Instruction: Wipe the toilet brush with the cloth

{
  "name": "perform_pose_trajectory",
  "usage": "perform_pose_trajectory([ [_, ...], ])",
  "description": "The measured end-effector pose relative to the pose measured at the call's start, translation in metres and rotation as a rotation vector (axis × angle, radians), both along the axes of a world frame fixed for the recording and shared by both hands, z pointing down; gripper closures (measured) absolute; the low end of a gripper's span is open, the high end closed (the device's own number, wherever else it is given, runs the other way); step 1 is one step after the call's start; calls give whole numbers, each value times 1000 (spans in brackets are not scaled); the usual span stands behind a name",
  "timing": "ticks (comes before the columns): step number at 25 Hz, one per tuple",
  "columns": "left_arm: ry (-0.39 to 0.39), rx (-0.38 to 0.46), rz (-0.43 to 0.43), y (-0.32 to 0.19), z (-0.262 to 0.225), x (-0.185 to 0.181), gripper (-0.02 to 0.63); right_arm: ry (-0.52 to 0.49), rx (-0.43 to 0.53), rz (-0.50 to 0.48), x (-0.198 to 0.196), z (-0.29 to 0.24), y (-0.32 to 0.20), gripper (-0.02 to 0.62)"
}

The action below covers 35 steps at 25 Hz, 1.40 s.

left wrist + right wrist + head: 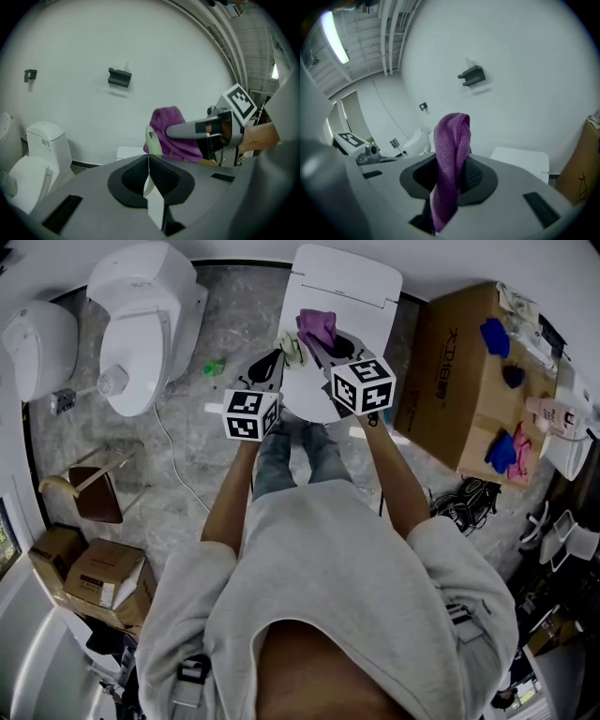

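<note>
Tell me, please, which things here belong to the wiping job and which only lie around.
For the job:
toilet brush, clamped in the left gripper
purple cloth, clamped in the right gripper

Lying about:
second toilet
cardboard box
blue cloth
small boxes

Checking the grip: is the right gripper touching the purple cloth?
Touching. The right gripper pinches the purple cloth between its fingers, plain in the right gripper view.

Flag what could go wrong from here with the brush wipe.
1. The left tongs pinch the toilet brush only by a thin edge; wiping pressure may twist it loose.
2. The right tongs hold a narrow twist of the cloth; it may drag out when rubbed along the brush.
</note>
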State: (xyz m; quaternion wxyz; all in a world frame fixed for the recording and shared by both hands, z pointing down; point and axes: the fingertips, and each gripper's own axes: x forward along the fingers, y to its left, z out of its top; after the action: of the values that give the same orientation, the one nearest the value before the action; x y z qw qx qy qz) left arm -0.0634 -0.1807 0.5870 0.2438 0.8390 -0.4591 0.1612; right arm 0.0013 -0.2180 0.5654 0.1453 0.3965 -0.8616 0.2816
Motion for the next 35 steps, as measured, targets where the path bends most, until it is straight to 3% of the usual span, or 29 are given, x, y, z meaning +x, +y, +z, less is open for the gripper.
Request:
perform_pose_trajectory([
  [5, -1, 0, -1, 0, 0, 0, 586, -91, 51, -17, -20, -37, -8, 492],
  [14, 10, -3, -14, -2, 2, 2, 586, -91, 6, -38, -30, -14, 13, 492],
  [23, 7, -14, 0, -1, 5, 7, 586, -340, -81, 118, -18, -7, 10, 492],
  [29, 6, -14, -7, -4, 6, 4, 586, -471, -117, 145, -19, -2, 10, 491],
  [35, 8, -18, -24, -6, 7, -1, 586, -469, -81, 93, -21, -2, 14, 491],
])
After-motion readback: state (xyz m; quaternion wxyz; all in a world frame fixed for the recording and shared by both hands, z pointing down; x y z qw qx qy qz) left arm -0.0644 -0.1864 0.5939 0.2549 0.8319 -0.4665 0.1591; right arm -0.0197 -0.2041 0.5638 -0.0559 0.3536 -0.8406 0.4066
